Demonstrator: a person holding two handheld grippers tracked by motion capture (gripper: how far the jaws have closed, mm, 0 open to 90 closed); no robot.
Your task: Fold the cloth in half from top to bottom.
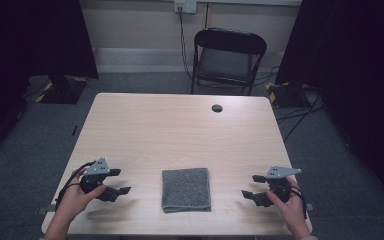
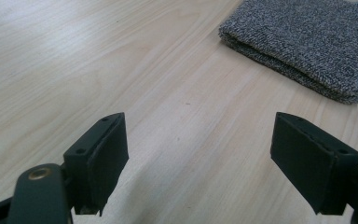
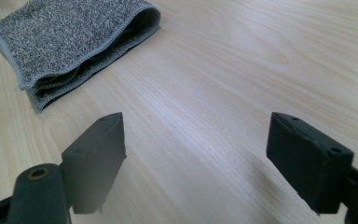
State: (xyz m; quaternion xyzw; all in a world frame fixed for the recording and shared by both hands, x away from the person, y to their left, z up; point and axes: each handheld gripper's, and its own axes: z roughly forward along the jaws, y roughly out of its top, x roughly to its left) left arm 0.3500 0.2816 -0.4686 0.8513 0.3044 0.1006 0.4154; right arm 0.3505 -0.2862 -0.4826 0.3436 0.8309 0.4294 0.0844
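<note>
**Folded towel sitting there, both grippers parked either side of it**

So the grey towel (image 1: 186, 189) is folded into a neat square near the front edge of the wooden table (image 1: 180, 130), pretty much dead centre between the two hands. In the right gripper view you can see the loose stacked edges of the layers facing that side; in the left gripper view it's the smooth folded edge instead.

Left gripper (image 1: 120, 182) is off to the towel's left, right gripper (image 1: 250, 186) off to its right, both near it but not touching. Jaws on both are spread wide with nothing in them.

Looks to me like the very start, just the approach. My guess is the next move needs the right one to slide in low and pinch a layer by those open edges.

Empty folding chair (image 1: 228, 57) beyond the table.
</note>
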